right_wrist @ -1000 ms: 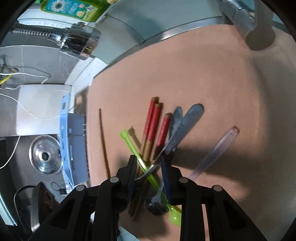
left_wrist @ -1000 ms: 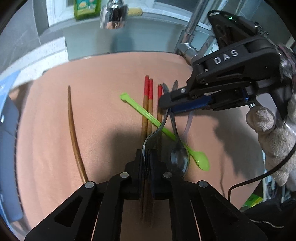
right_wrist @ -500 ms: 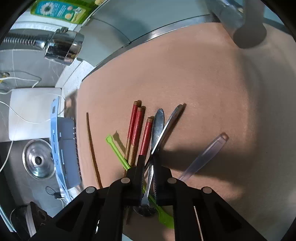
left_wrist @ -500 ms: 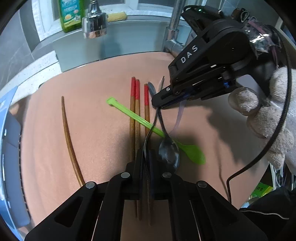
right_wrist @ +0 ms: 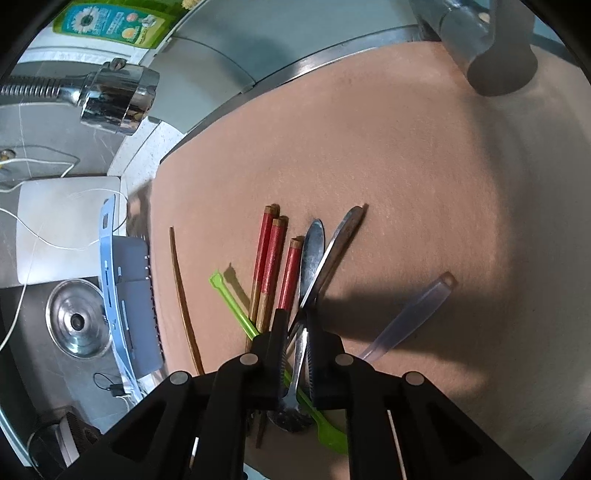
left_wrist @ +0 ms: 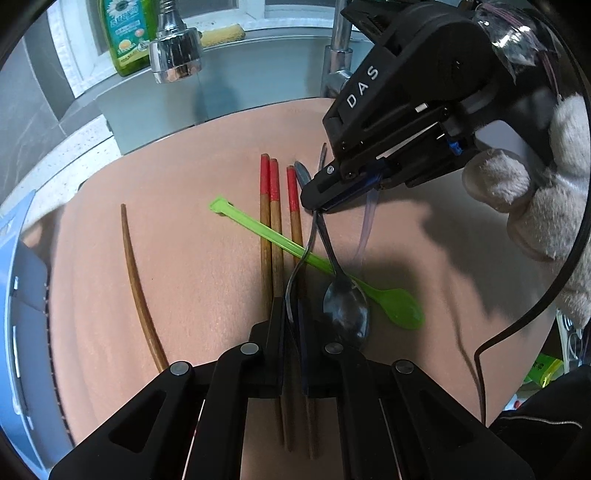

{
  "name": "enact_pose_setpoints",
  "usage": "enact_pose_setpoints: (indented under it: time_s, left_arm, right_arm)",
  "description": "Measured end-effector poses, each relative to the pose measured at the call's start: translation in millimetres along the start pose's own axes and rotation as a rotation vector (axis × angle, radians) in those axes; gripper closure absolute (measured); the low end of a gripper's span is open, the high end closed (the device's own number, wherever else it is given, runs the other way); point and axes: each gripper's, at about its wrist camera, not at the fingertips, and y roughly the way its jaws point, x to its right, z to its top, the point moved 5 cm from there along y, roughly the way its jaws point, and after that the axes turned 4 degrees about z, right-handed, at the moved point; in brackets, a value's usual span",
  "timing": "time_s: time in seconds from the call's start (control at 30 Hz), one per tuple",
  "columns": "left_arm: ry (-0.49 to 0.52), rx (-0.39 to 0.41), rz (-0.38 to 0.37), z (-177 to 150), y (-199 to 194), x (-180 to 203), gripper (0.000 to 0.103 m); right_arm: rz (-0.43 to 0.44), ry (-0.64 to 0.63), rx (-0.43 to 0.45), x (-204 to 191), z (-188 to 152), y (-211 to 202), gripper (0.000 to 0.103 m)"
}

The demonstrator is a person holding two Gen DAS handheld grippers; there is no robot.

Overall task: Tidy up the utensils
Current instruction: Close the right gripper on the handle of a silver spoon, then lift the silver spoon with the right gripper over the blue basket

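Left gripper (left_wrist: 292, 325) was closed on the fork's (left_wrist: 300, 258) head; right gripper (right_wrist: 297, 332) was closed on its handle, mid-mat (right_wrist: 406, 166).

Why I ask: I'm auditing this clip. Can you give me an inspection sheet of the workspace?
Surface: tan mat, utensils lying on it.
Job's things: fork gripped at both ends; metal spoon; green spoon lying across three red-tipped chopsticks; lone brown chopstick apart; clear spoon.
Clutter: nothing seen.
Grippers: left gripper shut on fork tines; right gripper shut on its handle.
Cables: black cable by right gripper; white wire on counter.
Surroundings: faucet head, soap bottle, blue rack.
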Motion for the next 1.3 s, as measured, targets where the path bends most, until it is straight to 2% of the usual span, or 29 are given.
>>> enact_pose_setpoints:
  time_s: [0.2,0.33,0.53,0.67,0.93,1.3]
  left_arm:
    - [-0.024,0.018,-0.025,-1.7,-9.0,-3.7,0.098]
    - [-0.025,0.052,-0.015,1.8,-24.8,-6.9,0.098]
    - [-0.033,0.102,0.021,7.5,-53.5,-22.9,0.098]
    - [-0.06,0.128,0.052,0.1,-75.6,-44.7,0.098]
    - [-0.137,0.149,0.13,-28.6,-104.6,-115.7,0.098]
    - [-0.262,0.129,0.222,-72.6,-112.5,-225.3,0.098]
  right_arm:
    - [0.047,0.013,0.025,-1.2,-7.0,-11.0,0.095]
    - [0.077,-0.006,0.052,-12.9,-11.5,-26.3,0.096]
    - [0.107,-0.068,0.096,-47.7,-15.9,-44.6,0.096]
    - [0.132,-0.109,0.107,-79.9,-19.3,-42.9,0.096]
    - [0.173,-0.203,0.09,-160.3,-28.3,-9.2,0.096]
    - [0.202,-0.303,-0.015,-276.3,-34.8,82.0,0.096]
